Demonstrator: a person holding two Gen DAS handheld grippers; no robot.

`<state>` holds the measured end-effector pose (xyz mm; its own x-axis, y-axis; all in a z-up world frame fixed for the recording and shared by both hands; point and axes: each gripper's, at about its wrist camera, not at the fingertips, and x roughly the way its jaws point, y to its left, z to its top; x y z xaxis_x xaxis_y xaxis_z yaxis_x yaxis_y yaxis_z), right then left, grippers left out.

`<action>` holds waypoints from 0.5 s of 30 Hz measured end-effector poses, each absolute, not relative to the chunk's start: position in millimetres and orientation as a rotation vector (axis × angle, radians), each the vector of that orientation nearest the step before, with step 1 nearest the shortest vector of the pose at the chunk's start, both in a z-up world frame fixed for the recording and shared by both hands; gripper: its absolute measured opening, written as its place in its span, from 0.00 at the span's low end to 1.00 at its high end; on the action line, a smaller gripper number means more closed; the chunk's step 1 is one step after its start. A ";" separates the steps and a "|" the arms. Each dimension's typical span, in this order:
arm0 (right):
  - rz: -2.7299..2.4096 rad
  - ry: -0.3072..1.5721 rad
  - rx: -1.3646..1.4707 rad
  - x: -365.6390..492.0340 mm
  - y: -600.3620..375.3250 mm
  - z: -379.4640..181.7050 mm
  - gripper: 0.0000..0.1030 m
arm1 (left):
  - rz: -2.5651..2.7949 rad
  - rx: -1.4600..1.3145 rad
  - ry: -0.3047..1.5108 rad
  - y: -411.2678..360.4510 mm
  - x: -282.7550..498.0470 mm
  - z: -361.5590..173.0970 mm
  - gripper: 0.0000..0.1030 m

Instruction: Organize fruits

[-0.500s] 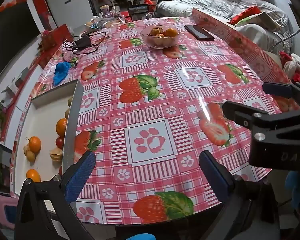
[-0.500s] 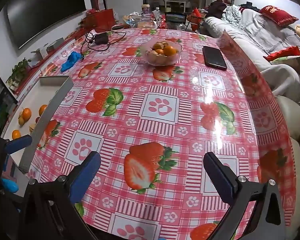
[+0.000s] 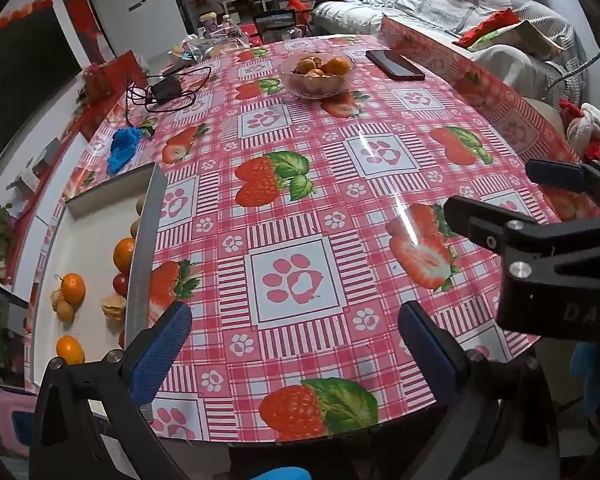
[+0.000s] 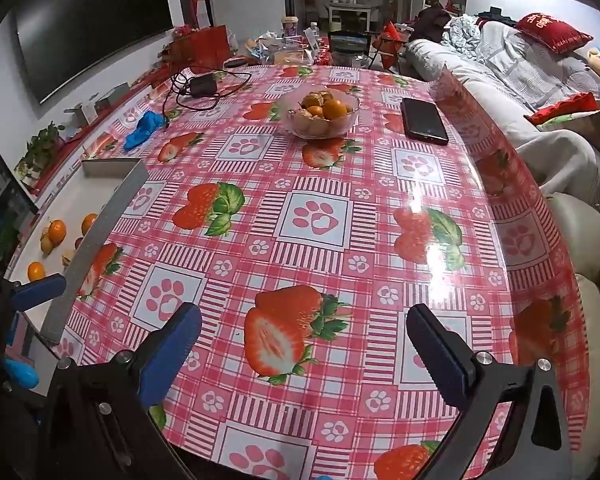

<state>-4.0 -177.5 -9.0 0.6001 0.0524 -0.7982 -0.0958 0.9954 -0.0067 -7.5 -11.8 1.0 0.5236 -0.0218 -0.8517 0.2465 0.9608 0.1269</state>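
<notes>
Pink checked cloth with strawberry and paw prints covers the tabletop (image 4: 340, 184); a sofa runs along its right side. Glass bowl (image 4: 320, 114) holding oranges and pale brown fruits stands at the far centre, with a dark phone (image 4: 425, 120) just to its right. White tray (image 3: 88, 248) at the left edge holds loose oranges (image 3: 73, 288), a red fruit and small brownish fruits. Blue crumpled item (image 4: 145, 128) and black charger with cable (image 4: 202, 85) lie far left. Left gripper (image 3: 294, 344): jaws spread wide, nothing between them, above the near edge. Right gripper (image 4: 304, 346): jaws likewise spread and empty.
</notes>
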 end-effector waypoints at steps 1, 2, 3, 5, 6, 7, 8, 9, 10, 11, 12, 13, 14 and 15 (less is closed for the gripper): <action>0.085 0.923 -0.050 -4.1 -178.0 -8.2 1.00 | -0.163 0.246 1.009 -12.7 -8.7 1.6 1.00; 0.084 0.922 -0.050 -4.2 -178.5 -7.4 1.00 | -0.162 0.247 1.008 -13.3 -9.2 1.9 1.00; 0.084 0.921 -0.049 -4.2 -178.8 -6.6 1.00 | -0.162 0.247 1.008 -13.3 -9.2 2.0 1.00; 0.083 0.918 -0.049 -5.8 -179.8 -8.3 1.00 | -0.162 0.247 1.008 -13.2 -9.2 2.0 1.00; 0.083 0.918 -0.048 -6.1 -180.3 -8.3 1.00 | -0.161 0.248 1.009 -13.2 -9.1 2.0 1.00; 0.083 0.918 -0.047 -6.3 -180.8 -8.4 1.00 | -0.161 0.250 1.009 -14.1 -9.4 2.3 1.00; 0.083 0.918 -0.046 -6.6 -181.5 -8.6 1.00 | -0.160 0.251 1.010 -14.9 -9.6 2.5 1.00; 0.083 0.918 -0.046 -6.9 -182.2 -8.8 1.00 | -0.160 0.250 1.010 -14.9 -9.6 2.5 1.00; 0.084 0.918 -0.047 -6.5 -181.8 -8.1 1.00 | -0.160 0.250 1.011 -14.8 -9.6 2.4 1.00; 0.084 0.919 -0.047 -6.4 -181.7 -8.0 1.00 | -0.160 0.251 1.011 -14.9 -9.5 2.4 1.00; 0.084 0.918 -0.047 -6.5 -181.8 -8.0 1.00 | -0.160 0.253 1.011 -16.2 -9.7 2.9 1.00; 0.084 0.918 -0.048 -6.5 -181.9 -7.9 1.00 | -0.160 0.254 1.011 -16.6 -9.7 3.0 1.00; 0.084 0.918 -0.048 -6.4 -182.0 -7.8 1.00 | -0.160 0.254 1.011 -16.9 -9.9 3.1 1.00; 0.084 0.918 -0.048 -6.4 -181.8 -7.8 1.00 | -0.160 0.257 1.012 -18.2 -10.1 2.9 1.00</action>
<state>-6.4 -181.8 -7.8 0.6044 0.0523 -0.7949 -0.0930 0.9956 -0.0052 -10.1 -18.2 2.9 0.5222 -0.0139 -0.8527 0.2505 0.9583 0.1378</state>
